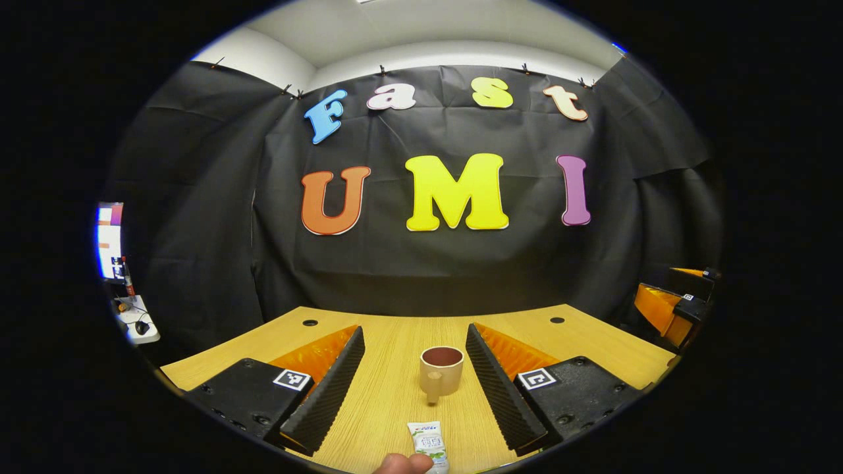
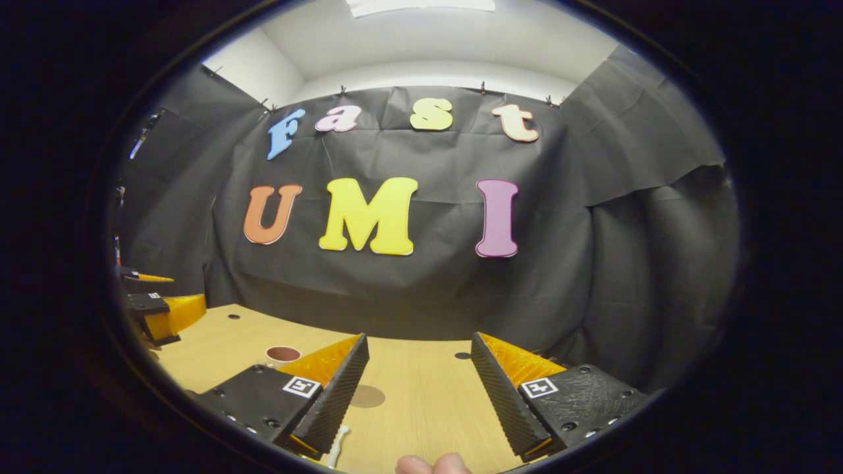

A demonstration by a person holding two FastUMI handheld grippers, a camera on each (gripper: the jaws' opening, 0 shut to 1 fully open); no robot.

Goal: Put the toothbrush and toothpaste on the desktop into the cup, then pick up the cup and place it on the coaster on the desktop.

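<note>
A beige cup (image 1: 440, 372) with a dark red inside stands upright on the wooden desktop (image 1: 395, 388), between the spread fingers of my left gripper (image 1: 415, 395), which is open. A white toothpaste tube (image 1: 429, 446) lies flat just in front of the cup, near the bottom edge. In the right gripper view, my right gripper (image 2: 418, 401) is open above the desktop (image 2: 421, 395). A round brown coaster (image 2: 367, 395) lies flat near its left finger. The white end of the toothbrush (image 2: 338, 445) pokes out beneath that finger. The cup (image 2: 283, 355) stands farther left, partly hidden.
A fingertip of the holding hand (image 1: 403, 464) shows at the bottom of the left gripper view, and fingertips (image 2: 433, 464) at the bottom of the right. The other gripper (image 1: 675, 306) hovers at the right; likewise at far left (image 2: 155, 309). Cable holes (image 1: 309, 322) mark the desk's back.
</note>
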